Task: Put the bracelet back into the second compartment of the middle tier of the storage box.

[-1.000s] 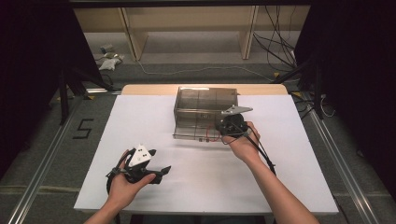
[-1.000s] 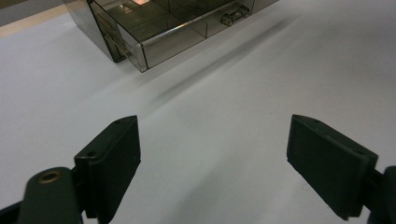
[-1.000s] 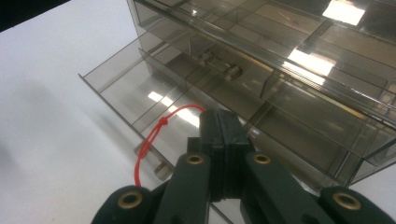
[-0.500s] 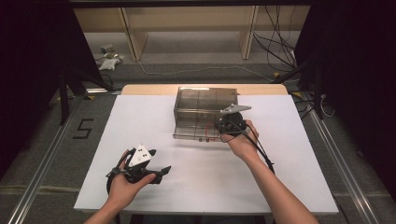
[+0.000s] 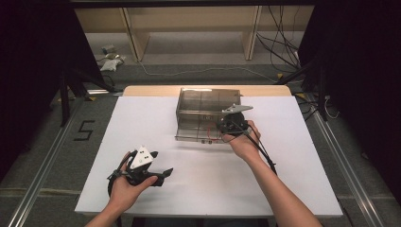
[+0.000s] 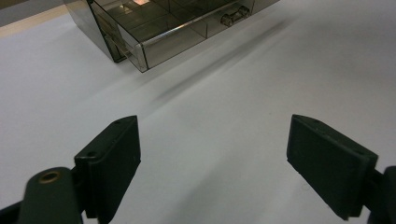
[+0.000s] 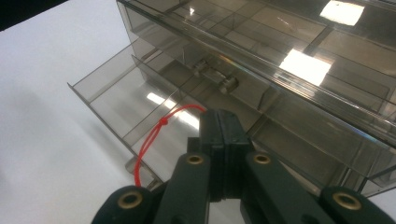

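You are holding your right gripper [image 5: 232, 124] at the front of the smoky transparent plastic drawer cabinet [image 5: 208, 101], which is sitting toward the far middle of the white table [image 5: 142, 123]. In the right gripper view, its fingers [image 7: 223, 140] are pressing flat together with no gap between them, and a thin red cord loop [image 7: 156, 135] is running from beside them down over the lower drawer [image 7: 135, 105], which is standing pulled out toward you. You cannot tell whether the cord's end is caught between the pads, since it is disappearing right at their tip. The drawer above it, with its small clear knob handle [image 7: 217, 77], is sitting closed just beyond the fingertips.

You are resting your left gripper [image 5: 156, 176] near the front left part of the table, well apart from the cabinet. In the left gripper view, its fingers [image 6: 114, 156] are standing wide apart, holding nothing, with only bare white table between them and the corner of the cabinet [image 6: 140, 42] farther ahead.
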